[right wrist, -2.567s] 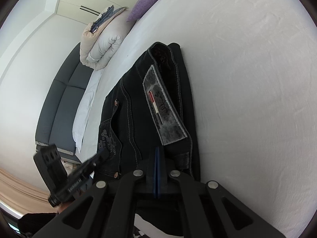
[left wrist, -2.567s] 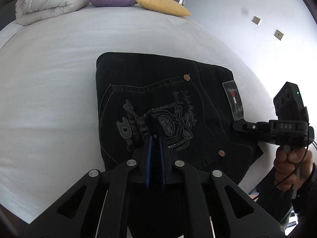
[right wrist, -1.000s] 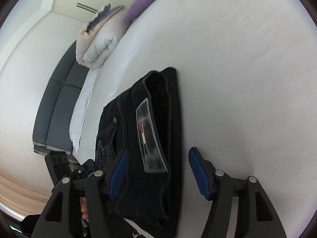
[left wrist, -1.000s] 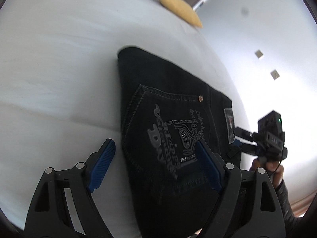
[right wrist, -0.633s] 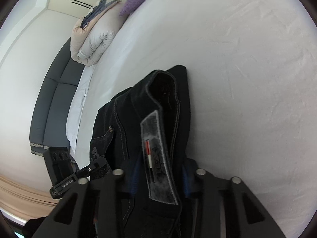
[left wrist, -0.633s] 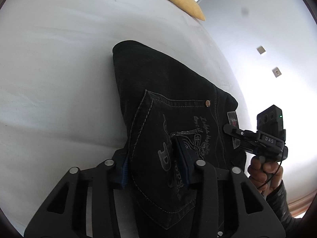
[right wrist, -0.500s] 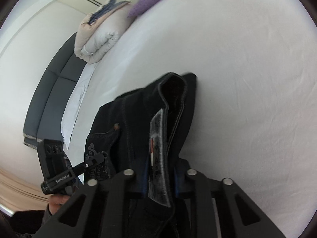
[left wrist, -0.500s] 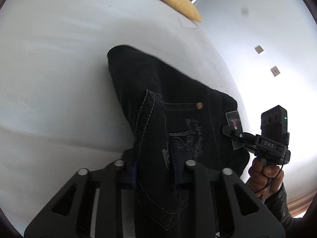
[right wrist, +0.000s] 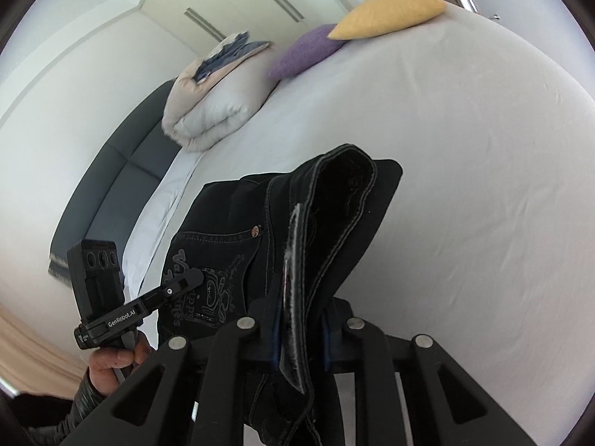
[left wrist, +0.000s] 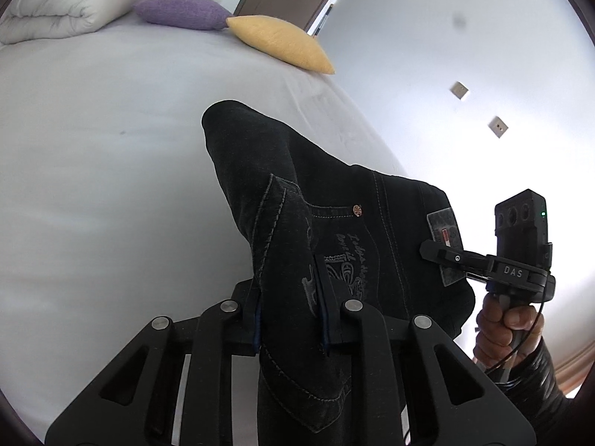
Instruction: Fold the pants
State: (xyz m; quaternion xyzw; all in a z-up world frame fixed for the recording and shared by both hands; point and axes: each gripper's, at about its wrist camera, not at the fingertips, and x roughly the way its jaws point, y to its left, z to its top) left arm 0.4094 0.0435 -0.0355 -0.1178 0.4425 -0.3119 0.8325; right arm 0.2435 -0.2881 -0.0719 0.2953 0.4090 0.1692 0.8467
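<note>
Pants: black folded jeans [left wrist: 334,200], near end lifted off the bed, far fold hanging down toward the sheet; from the right wrist view the waistband [right wrist: 346,200] gapes open at the top
Left gripper: the left gripper [left wrist: 290,308] is clamped on the back pocket edge, denim bunched between its blue pads; its jaws have just been closing, and the cloth is pinched between them
Right gripper: the right gripper [right wrist: 299,319] is clenched on the waistband side, squeezing the grey label patch [right wrist: 293,297] and the thick seam; its jaws have likewise just been closing with denim caught between
Hands: a hand [left wrist: 505,325] in a dark sleeve grips the right tool's handle at the right of the left view; the other hand [right wrist: 115,362] holds the left tool low at the left of the right view
Bed: white sheet [left wrist: 93,130], smooth with faint creases
Far end: purple cushion [left wrist: 178,11] touching yellow cushion [left wrist: 279,42], folded duvet [right wrist: 215,107] beside them
Wall side: dark sofa [right wrist: 108,186] beyond the bed
</note>
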